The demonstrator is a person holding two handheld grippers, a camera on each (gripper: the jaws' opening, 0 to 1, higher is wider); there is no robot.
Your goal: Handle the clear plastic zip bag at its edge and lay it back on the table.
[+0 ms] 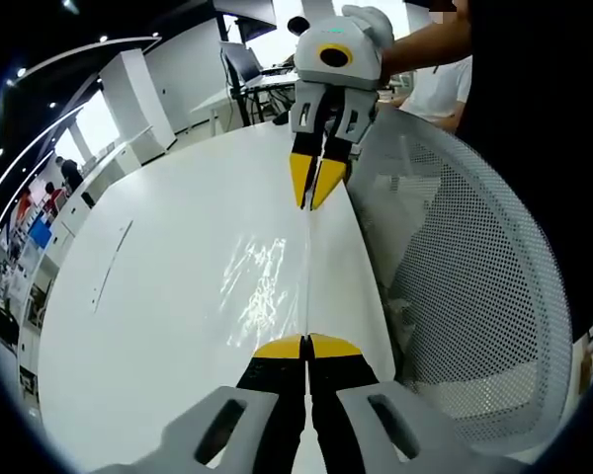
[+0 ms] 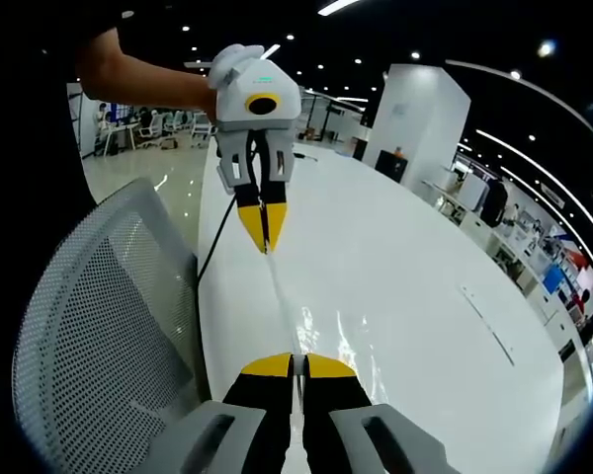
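Observation:
The clear plastic zip bag [image 1: 265,284] is stretched between both grippers above the white table [image 1: 158,296]. It is seen nearly edge-on, with its film glinting. In the left gripper view my left gripper [image 1: 306,346] is shut on the bag's near edge at the bottom. My right gripper [image 1: 313,193] faces it from the top, shut on the far edge. In the right gripper view the same holds: right gripper [image 2: 298,363] low, left gripper [image 2: 264,237] opposite, and the bag [image 2: 321,331] taut between them over the table [image 2: 405,267].
A white mesh chair [image 1: 465,276] stands close against the table's edge, seen also as the chair [image 2: 99,316] in the right gripper view. A black cable [image 2: 213,247] hangs by that edge. A person's gloved hands and arms hold the grippers. Desks and pillars lie beyond.

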